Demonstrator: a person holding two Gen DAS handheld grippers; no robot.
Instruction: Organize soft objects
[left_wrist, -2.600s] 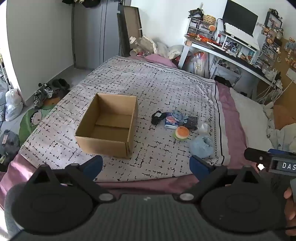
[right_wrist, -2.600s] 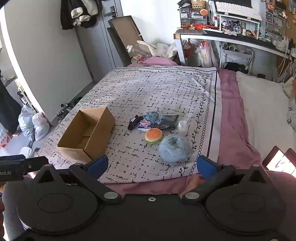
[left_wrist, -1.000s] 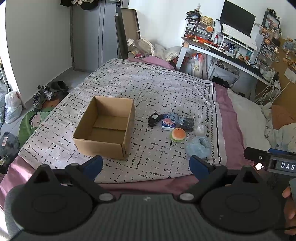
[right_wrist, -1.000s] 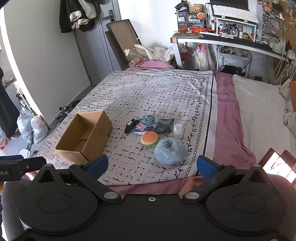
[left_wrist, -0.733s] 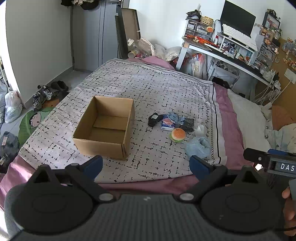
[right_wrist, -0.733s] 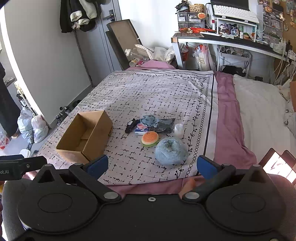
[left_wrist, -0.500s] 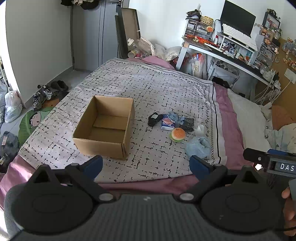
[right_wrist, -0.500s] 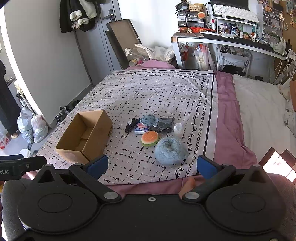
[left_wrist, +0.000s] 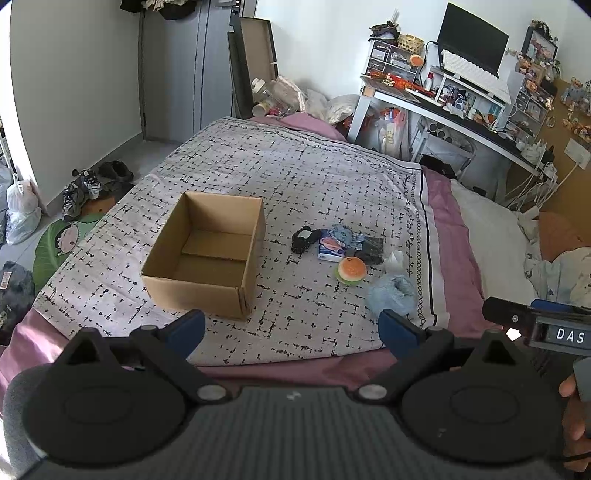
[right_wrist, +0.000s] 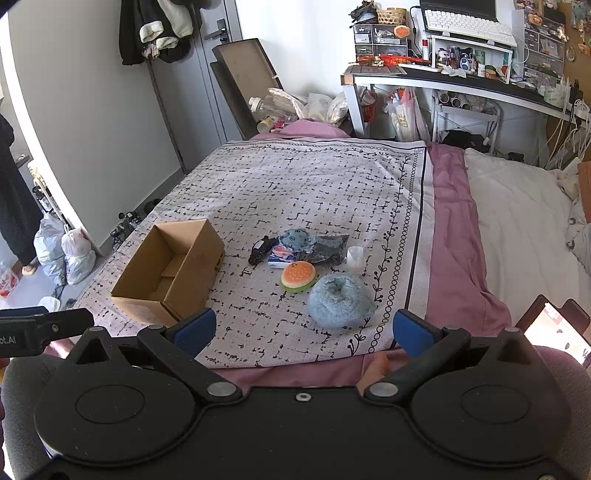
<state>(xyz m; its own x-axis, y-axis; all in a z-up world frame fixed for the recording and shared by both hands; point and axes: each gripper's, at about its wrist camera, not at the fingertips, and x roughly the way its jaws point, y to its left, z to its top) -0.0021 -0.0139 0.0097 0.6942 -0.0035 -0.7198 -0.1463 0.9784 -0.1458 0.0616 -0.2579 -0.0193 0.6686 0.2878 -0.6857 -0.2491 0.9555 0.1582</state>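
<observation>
An open, empty cardboard box (left_wrist: 207, 254) (right_wrist: 171, 271) stands on the patterned bedspread. To its right lies a cluster of soft things: a fluffy blue ball (left_wrist: 391, 295) (right_wrist: 340, 301), a burger-shaped squishy (left_wrist: 351, 269) (right_wrist: 298, 276), a small blue plush (right_wrist: 295, 238), a black toy (left_wrist: 304, 238) (right_wrist: 261, 249), a dark pouch (right_wrist: 327, 249) and a small white item (right_wrist: 355, 256). My left gripper (left_wrist: 291, 328) is open and empty, held back from the bed's near edge. My right gripper (right_wrist: 303, 328) is open and empty, also short of the bed.
The bed's pink sheet (right_wrist: 454, 229) and white duvet (right_wrist: 524, 221) lie to the right. A cluttered desk (left_wrist: 461, 110) stands behind. Shoes and bags (left_wrist: 85, 184) lie on the floor at the left. A phone (right_wrist: 554, 328) glows at lower right.
Both grippers have drawn back slightly from the bed, so the box and soft things look a little smaller. Nothing on the bed has moved.
</observation>
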